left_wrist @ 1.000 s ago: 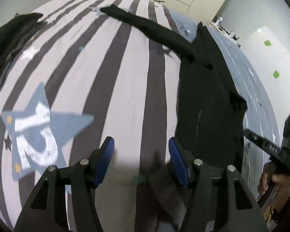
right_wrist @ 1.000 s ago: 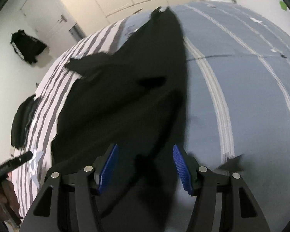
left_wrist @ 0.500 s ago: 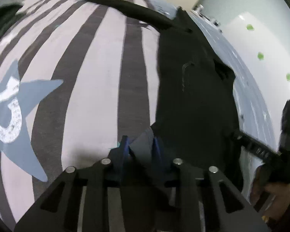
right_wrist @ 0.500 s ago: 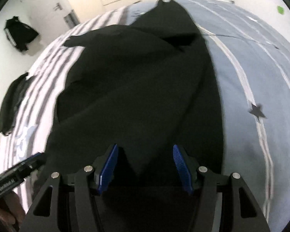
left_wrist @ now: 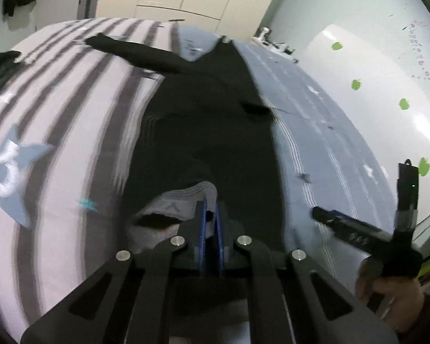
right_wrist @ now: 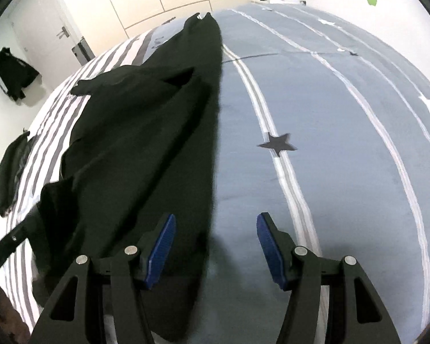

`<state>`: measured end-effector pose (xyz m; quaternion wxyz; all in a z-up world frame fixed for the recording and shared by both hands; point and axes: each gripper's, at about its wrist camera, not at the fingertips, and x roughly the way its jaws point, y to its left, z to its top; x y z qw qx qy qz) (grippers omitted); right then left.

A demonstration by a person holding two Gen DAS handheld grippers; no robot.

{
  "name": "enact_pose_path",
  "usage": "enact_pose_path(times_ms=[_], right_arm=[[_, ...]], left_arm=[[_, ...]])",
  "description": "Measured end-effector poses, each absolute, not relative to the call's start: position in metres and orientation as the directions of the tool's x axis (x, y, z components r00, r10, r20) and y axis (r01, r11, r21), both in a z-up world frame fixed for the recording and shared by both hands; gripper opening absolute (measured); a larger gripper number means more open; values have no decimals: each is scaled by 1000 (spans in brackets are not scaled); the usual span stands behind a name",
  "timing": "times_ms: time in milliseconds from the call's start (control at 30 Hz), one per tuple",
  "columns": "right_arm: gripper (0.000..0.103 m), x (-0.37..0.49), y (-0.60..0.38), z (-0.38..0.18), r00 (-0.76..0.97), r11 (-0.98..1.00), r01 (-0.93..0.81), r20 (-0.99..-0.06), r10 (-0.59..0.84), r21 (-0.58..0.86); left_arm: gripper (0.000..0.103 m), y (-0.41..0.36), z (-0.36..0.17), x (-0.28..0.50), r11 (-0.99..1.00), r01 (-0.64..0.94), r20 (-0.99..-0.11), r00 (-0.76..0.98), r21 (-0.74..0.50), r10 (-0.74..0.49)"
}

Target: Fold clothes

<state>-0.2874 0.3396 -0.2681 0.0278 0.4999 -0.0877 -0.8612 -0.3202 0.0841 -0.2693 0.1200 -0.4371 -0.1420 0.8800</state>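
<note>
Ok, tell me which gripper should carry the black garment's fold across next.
Left. The left gripper is already shut on the black garment edge, lifted off the bed; the right gripper hangs open, holding nothing.

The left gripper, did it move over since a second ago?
Yes. The left gripper went sideways from the striped sheet onto the black garment, toward the blue part of the cover, and now pinches a grey fold.

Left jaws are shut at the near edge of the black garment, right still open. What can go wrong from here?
1. The left gripper seems to pinch a fold of the striped bed cover along with the black garment; lifting may drag the bedding.
2. The right gripper is open and holds nothing, so a one-sided pull could skew the garment.
</note>
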Motion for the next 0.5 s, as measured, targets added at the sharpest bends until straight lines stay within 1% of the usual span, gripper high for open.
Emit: enact_pose_path(times_ms=[100, 167, 200, 233, 267, 300, 333, 400, 500], right_arm=[[55, -275, 368, -259, -505, -986, -20, -853, -134, 166], [55, -266, 387, -256, -499, -987, -21, -857, -128, 159], [55, -262, 396, -256, -494, -986, -28, -860, -129, 164], [55, -257, 404, -256, -488, -984, -37, -862, -135, 175], [55, -253, 412, -258, -482, -981, -47, -865, -141, 186], [55, -251, 416, -258, -479, -981, -48, -866, -144, 190], [55, -247, 416, -260, -477, -979, -40, -865, -155, 198], [55, -242, 411, -265, -468, -976, -22, -864, -183, 219], [55, -237, 390, -272, -448, -965, 4, -863, -235, 261]], left_arm=[[5, 143, -278, -308, -919, -119, -743, -555, -375, 375], [6, 165, -283, -296, -910, -130, -754, -520, -394, 401], [8, 170, -283, -288, -902, -134, -750, -512, -411, 418], [13, 175, -282, -281, -893, -139, -746, -503, -428, 436], [16, 176, -281, -274, -889, -146, -747, -494, -434, 445], [23, 175, -280, -268, -890, -150, -752, -486, -430, 445], [27, 170, -280, -263, -894, -151, -758, -482, -422, 440], [28, 156, -281, -255, -911, -141, -775, -484, -388, 405], [28, 117, -286, -253, -944, -94, -810, -490, -317, 321]])
